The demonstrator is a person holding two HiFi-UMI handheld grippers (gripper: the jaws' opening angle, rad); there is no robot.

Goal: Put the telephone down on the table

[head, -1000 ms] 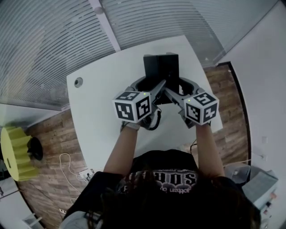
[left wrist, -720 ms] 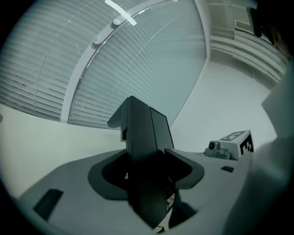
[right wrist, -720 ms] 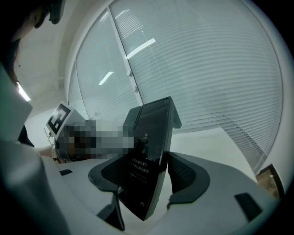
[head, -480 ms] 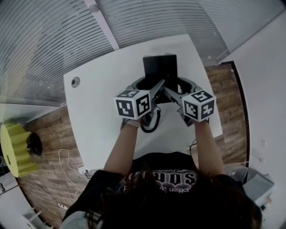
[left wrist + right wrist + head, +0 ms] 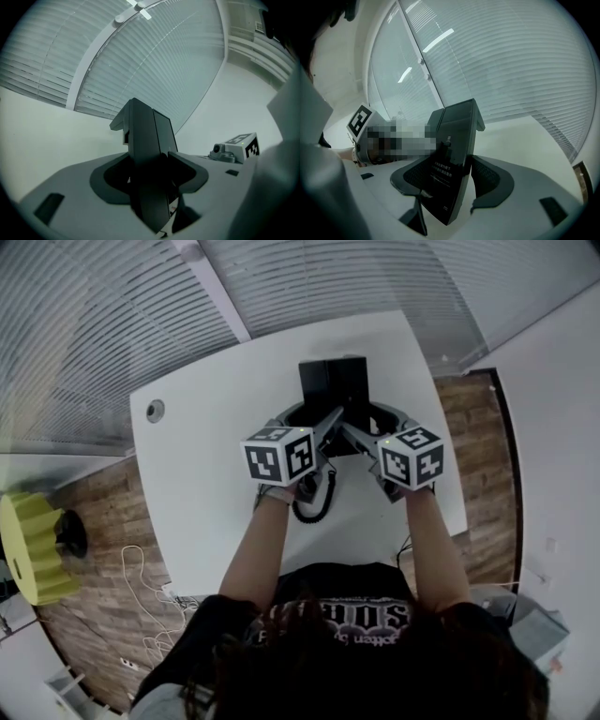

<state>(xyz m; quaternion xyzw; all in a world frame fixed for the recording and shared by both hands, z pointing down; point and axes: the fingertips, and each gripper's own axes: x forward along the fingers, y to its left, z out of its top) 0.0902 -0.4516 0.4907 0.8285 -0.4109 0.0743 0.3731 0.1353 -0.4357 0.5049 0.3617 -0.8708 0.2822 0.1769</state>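
Observation:
The black telephone (image 5: 337,390) stands on edge over the white table (image 5: 206,437), held from both sides. My left gripper (image 5: 328,423) is shut on its near end from the left. My right gripper (image 5: 354,432) is shut on it from the right. In the left gripper view the telephone (image 5: 145,150) rises between the jaws of the left gripper (image 5: 150,176), and the right gripper's marker cube (image 5: 236,147) shows beyond. In the right gripper view its glossy printed face (image 5: 452,154) fills the jaws of the right gripper (image 5: 452,183). A coiled black cord (image 5: 314,502) hangs below. I cannot tell whether the telephone touches the table.
A round cable hole (image 5: 155,411) sits near the table's far left corner. Slatted window blinds (image 5: 112,324) run behind the table. On the wooden floor at the left are a yellow object (image 5: 28,549) and loose white cables (image 5: 150,587). The table's right edge (image 5: 455,484) is close to my right gripper.
The coiled cord has come further into view below the left gripper. Both grippers have stayed shut on the telephone and shifted only slightly.

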